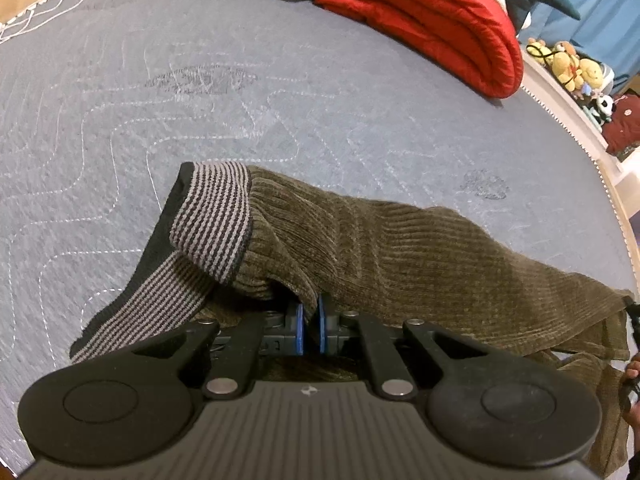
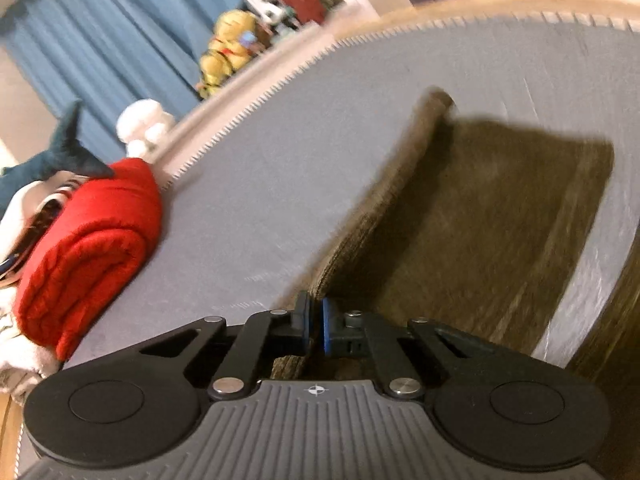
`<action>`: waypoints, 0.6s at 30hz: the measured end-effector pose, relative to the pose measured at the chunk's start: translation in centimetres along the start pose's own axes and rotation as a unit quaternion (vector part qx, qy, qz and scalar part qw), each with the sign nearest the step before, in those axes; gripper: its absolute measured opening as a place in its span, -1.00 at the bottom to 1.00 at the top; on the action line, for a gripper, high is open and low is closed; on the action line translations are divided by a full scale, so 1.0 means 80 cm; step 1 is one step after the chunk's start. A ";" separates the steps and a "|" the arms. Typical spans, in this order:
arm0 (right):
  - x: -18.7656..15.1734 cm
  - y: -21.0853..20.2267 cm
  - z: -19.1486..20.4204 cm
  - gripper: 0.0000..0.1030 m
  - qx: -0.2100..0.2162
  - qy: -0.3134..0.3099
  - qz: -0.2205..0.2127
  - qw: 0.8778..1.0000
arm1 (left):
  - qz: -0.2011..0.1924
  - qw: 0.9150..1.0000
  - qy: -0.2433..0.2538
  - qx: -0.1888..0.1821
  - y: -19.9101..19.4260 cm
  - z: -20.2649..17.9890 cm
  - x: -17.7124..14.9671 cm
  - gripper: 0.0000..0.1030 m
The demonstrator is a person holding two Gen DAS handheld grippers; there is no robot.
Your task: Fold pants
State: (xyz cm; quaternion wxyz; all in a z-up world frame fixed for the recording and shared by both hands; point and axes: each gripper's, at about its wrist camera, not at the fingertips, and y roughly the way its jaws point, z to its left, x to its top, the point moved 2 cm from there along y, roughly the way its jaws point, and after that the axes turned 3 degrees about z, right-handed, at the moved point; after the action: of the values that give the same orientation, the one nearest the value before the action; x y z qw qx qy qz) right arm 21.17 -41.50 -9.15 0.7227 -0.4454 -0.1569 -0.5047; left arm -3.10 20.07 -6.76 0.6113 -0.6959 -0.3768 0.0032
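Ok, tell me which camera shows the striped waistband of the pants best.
The left wrist view: the striped waistband lies sharp and unhidden just past the left gripper. The right wrist view shows only blurred brown pants fabric, with no waistband in sight.

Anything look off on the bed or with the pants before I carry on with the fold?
The pants' striped waistband is flipped over and rumpled, showing the lining. The quilted bed cover has two dark scuffed patches and loose white threads at its far left edge. Nothing spilled.

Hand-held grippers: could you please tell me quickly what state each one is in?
Left hand-held gripper: shut on the olive corduroy pants.
Right hand-held gripper: shut on the pants' edge.
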 end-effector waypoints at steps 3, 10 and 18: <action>0.014 -0.039 0.017 -0.91 0.015 -0.023 -0.024 0.999 | -0.019 1.000 -0.002 -0.008 -0.016 0.003 0.001 -0.89; 0.034 -0.160 0.048 -0.92 0.029 -0.084 -0.070 0.994 | -0.068 0.997 -0.027 -0.033 -0.067 0.022 0.001 -0.93; -0.003 -0.267 0.019 -0.92 -0.020 -0.077 -0.025 0.997 | -0.028 0.995 -0.077 -0.052 -0.078 0.069 -0.017 -0.93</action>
State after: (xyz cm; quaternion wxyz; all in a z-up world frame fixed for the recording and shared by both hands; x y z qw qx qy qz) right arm 2.85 -42.15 1.91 0.6868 -0.4929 -0.2132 -0.4897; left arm -9.92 23.82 -3.43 0.5434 -0.7136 -0.4418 0.0204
